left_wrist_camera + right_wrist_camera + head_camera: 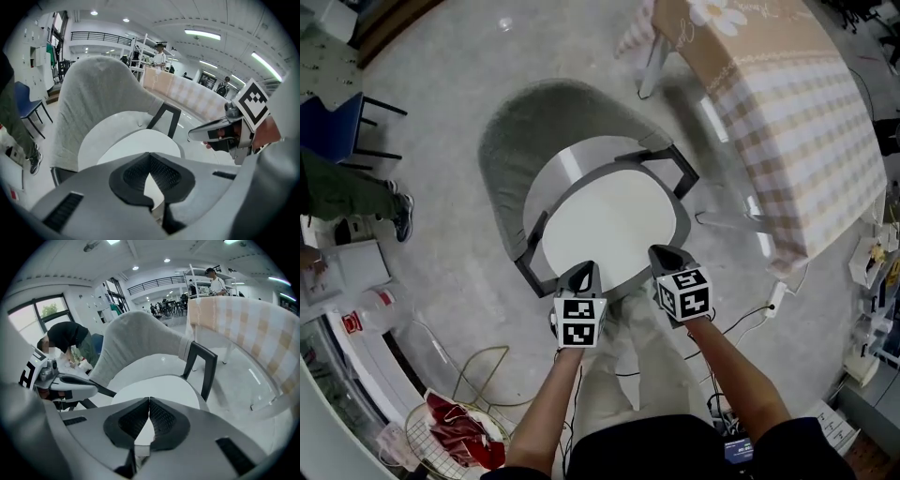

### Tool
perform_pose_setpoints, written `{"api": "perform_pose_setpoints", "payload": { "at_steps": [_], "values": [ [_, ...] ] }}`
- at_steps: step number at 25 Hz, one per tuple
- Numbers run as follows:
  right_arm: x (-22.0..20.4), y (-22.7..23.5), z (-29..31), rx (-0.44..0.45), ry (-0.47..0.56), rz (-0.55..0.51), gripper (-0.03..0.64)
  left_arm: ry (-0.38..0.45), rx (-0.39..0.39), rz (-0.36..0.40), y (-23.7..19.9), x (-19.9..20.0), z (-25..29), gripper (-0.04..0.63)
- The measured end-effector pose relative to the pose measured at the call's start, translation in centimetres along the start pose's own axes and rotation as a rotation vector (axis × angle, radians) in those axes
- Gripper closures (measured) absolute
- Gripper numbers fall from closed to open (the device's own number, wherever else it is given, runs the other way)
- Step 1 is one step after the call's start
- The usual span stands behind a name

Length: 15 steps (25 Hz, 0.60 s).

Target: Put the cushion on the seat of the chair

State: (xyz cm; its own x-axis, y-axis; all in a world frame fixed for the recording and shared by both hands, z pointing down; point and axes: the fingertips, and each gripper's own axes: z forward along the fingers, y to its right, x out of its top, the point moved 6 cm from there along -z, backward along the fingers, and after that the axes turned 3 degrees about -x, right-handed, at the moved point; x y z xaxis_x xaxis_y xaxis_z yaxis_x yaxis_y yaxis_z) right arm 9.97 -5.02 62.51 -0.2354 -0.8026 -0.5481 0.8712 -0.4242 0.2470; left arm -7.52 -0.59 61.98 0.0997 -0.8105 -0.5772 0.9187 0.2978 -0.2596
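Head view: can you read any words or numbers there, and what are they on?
Tablecloth: curly writing by the daisy, too blurred to read.
Bottle: red label, too small to read.
Left cube and right cube: black-and-white squares, no letters.

Left tool (585, 272), right tool (663, 254), seemingly closed

The cushion's (609, 220) near edge is lost behind the left gripper (585, 272) and right gripper (662, 255), and the cushion masks most of the chair (511, 141) seat. At the left edge, a person (342, 192) is cropped to a green trouser leg and a shoe. The checked table (806, 131) runs off the top. The wire basket (431, 436) is clipped at the bottom. Distant figures (160, 56) in the left gripper view are too small to make out.
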Motion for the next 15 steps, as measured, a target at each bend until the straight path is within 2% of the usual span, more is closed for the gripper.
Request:
{"api": "perform_pose_setpoints", "payload": {
  "at_steps": [3,8,15],
  "values": [
    [1.9,-0.9,-1.3,0.009,0.028,-0.038,0.597,0.041,-0.005,-0.001,0.5,1.8,-1.8,0.591],
    [4.1,-2.9,-4.8,0.023,0.057,-0.119,0.597,0.095,-0.023,0.040,2.3,4.2,-5.5,0.591],
    [7.4,-5.2,-10.0,0.024,0.137,-0.137,0.597,0.174,-0.052,0.073,4.5,7.4,-10.5,0.591]
  ]
}}
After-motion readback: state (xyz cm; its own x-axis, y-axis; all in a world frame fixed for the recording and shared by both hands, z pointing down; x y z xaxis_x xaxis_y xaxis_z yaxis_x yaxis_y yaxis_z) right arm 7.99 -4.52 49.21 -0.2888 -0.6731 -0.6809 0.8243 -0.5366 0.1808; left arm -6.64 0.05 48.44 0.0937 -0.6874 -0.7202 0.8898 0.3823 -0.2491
